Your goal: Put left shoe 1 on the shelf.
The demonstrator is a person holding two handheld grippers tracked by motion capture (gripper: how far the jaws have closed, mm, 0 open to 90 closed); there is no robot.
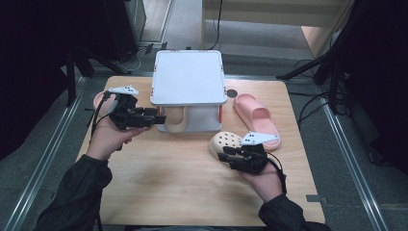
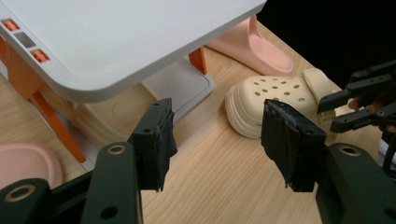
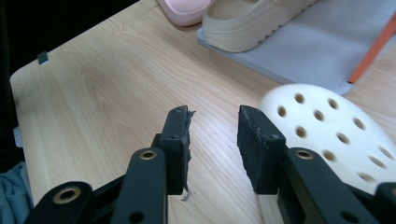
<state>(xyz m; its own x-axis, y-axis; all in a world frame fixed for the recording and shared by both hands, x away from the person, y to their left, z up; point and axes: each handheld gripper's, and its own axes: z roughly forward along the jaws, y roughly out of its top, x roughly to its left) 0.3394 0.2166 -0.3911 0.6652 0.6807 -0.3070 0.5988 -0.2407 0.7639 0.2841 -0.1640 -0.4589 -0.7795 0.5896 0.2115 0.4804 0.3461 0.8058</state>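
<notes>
Rack [image 1: 188, 77] shelters 1 cream clog [image 1: 176, 120]; left gripper [image 1: 161, 119] and right gripper [image 1: 224, 153] gape empty.

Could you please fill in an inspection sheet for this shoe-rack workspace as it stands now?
Surface: wooden table, bare at the front.
Job's things: cream clog on the table by the right gripper; second cream clog on the lower shelf of the grey rack; pink slide right of the rack, another pink slide left.
Clutter: nothing seen.
Grippers: left gripper open, empty; right gripper open, empty.
Cables: black cable trails from the left gripper.
Surroundings: grey floor, dark stands.
</notes>
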